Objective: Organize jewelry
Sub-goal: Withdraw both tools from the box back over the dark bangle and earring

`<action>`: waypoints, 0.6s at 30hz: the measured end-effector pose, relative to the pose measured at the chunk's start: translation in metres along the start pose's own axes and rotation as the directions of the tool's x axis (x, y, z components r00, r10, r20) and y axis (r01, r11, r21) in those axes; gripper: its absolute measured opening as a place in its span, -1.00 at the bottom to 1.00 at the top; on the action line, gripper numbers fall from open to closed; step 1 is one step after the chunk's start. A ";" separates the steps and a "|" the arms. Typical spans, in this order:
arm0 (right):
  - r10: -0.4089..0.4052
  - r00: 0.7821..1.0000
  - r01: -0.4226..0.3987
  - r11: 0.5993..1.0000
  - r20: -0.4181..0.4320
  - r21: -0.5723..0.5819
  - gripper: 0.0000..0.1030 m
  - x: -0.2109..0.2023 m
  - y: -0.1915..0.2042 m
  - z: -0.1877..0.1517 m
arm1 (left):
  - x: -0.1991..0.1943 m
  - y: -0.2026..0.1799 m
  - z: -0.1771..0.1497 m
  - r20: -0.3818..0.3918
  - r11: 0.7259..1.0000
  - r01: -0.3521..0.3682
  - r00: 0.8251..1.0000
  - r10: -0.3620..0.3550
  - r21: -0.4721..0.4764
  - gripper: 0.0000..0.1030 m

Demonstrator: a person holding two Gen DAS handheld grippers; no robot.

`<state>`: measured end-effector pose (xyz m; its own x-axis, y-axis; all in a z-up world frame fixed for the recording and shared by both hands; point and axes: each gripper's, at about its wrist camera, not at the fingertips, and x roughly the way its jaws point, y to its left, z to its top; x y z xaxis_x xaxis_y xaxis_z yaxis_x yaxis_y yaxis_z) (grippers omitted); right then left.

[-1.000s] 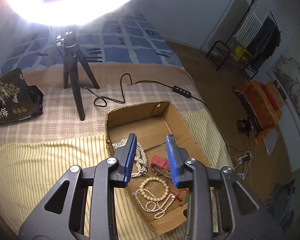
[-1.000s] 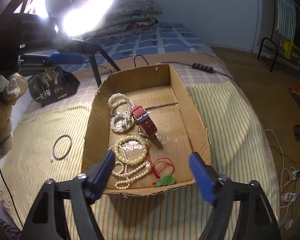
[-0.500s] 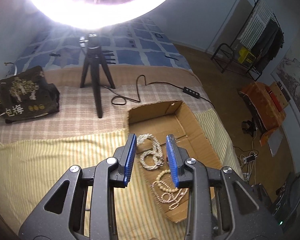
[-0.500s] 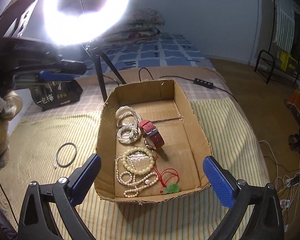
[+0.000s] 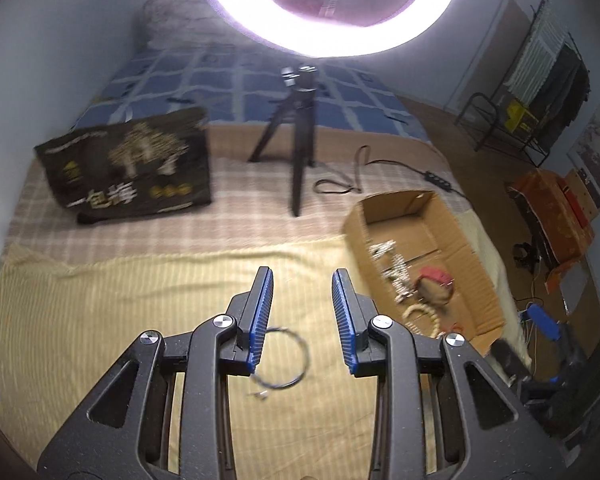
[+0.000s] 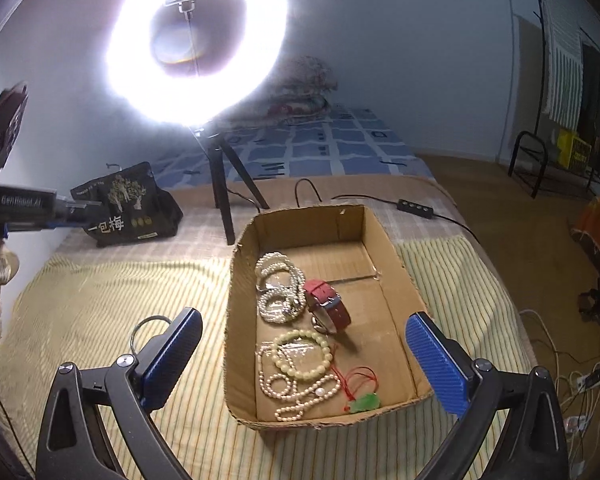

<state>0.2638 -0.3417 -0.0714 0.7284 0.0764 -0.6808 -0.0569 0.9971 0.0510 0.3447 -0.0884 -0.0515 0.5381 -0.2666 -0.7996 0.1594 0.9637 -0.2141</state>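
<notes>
- Several pieces of jewelry lie in the cardboard box point(image 6: 396, 276) on the striped yellow cloth point(image 6: 100, 292): coiled pearl strands point(image 6: 278, 294) toward the far left, a red-strapped watch point(image 6: 327, 307) just right of them, a pale bead bracelet point(image 6: 302, 354) nearer, a small-pearl necklace point(image 6: 300, 394) below it, and a green pendant on red cord point(image 6: 364, 402) at the near right.
- Only the right wrist view shows these sharply; the left wrist view catches the box point(image 5: 466, 258) off to its right, blurred, with just the pearls and the watch recognisable.
- One thin dark ring necklace point(image 5: 286, 358) lies outside the box on the cloth. The left view shows it whole, with its clasp; in the right view it is half hidden behind the near finger point(image 6: 172, 354).
- Left gripper point(image 5: 302, 300) hangs over that ring, fingers partly apart, nothing between them (no contact visible).
- Right gripper point(image 6: 304, 360) hovers before the box, fingers spread wide and empty.
- Farther out: a lit ring light point(image 6: 196, 52) on a tripod point(image 6: 224, 192), a black bag point(image 5: 128, 164), and a blue checked quilt point(image 6: 320, 148).
</notes>
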 end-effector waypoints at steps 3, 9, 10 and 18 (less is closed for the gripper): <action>0.011 1.000 -0.011 1.000 -0.012 -0.011 0.99 0.002 0.007 0.001 | -0.002 0.018 -0.011 -0.012 1.000 0.001 1.000 -0.002 -0.020 -0.42; 0.085 0.990 -0.088 0.996 -0.111 -0.027 0.99 0.016 0.026 0.005 | 0.003 0.043 -0.046 -0.070 1.000 0.017 0.997 -0.018 -0.019 -0.42; 0.100 0.988 -0.103 0.995 -0.118 -0.014 0.94 0.017 0.027 0.005 | 0.005 0.046 -0.053 -0.081 1.000 0.023 0.996 -0.024 -0.014 -0.42; 0.241 0.946 -0.229 0.970 -0.217 0.077 0.26 0.041 0.045 0.000 | 0.023 0.053 -0.096 -0.153 0.992 0.111 0.983 -0.101 0.057 -0.42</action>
<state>0.2914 -0.2940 -0.0973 0.5269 0.3121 -0.7905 -0.1698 0.9501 0.2618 0.2858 -0.0418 -0.1352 0.3861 -0.3574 -0.8504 0.2652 0.9260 -0.2687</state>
